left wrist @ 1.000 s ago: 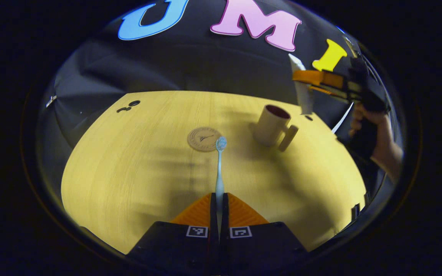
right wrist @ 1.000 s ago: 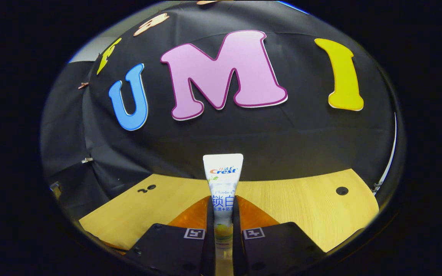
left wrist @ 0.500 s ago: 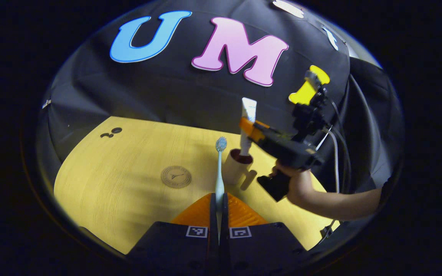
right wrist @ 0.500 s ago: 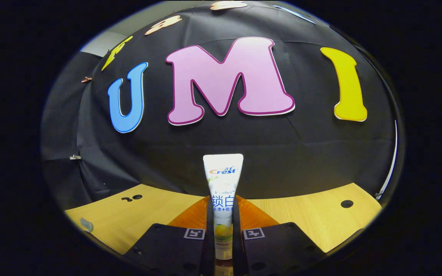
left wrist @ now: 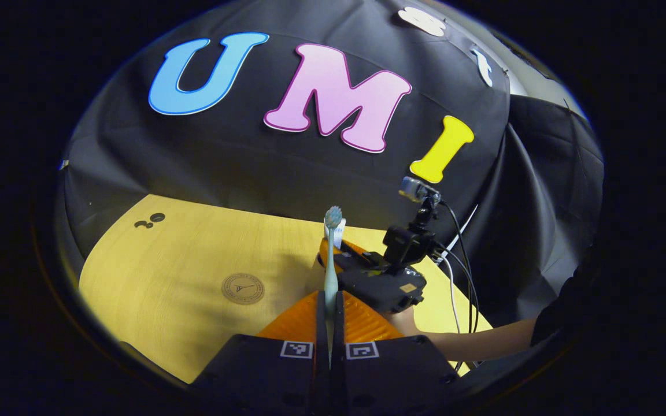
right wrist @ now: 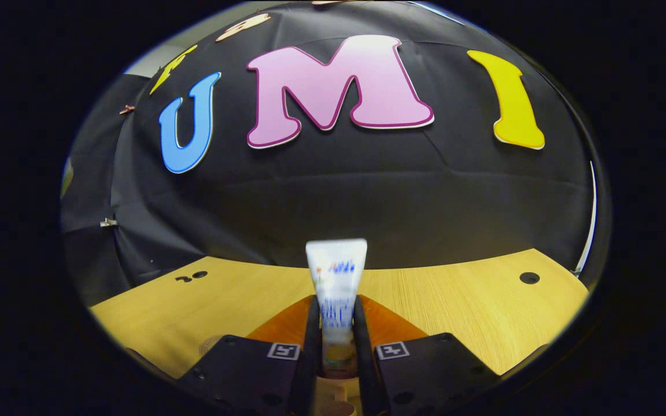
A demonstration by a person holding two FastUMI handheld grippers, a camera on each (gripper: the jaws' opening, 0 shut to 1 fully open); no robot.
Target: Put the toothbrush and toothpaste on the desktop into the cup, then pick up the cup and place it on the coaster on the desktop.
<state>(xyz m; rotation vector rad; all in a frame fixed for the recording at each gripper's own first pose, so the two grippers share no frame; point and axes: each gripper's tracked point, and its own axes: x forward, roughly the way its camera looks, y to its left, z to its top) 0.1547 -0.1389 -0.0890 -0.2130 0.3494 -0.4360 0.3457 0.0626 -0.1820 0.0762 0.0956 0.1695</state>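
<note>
Toothbrush [left wrist: 331, 254] is a slim pale blue stick with a rounded bristle head, and my left gripper [left wrist: 330, 315] has its jaws clenched on the handle, both fingers pressing it. Its long axis runs straight out along my fingers, head pointing away from me toward the booth wall, held above the yellow bench [left wrist: 194, 254]. Toothpaste [right wrist: 336, 289], a white tube with blue print, blurred, stands between the jaws of my right gripper [right wrist: 336, 341]; whether both fingers press it I cannot tell. Its flat crimped end points up and away from me, and its lower end sits over the cup [right wrist: 333, 398], whose tan rim shows at the bottom of the right gripper view. Left of the toothbrush, the round coaster [left wrist: 243, 288] lies flat on the bench.
</note>
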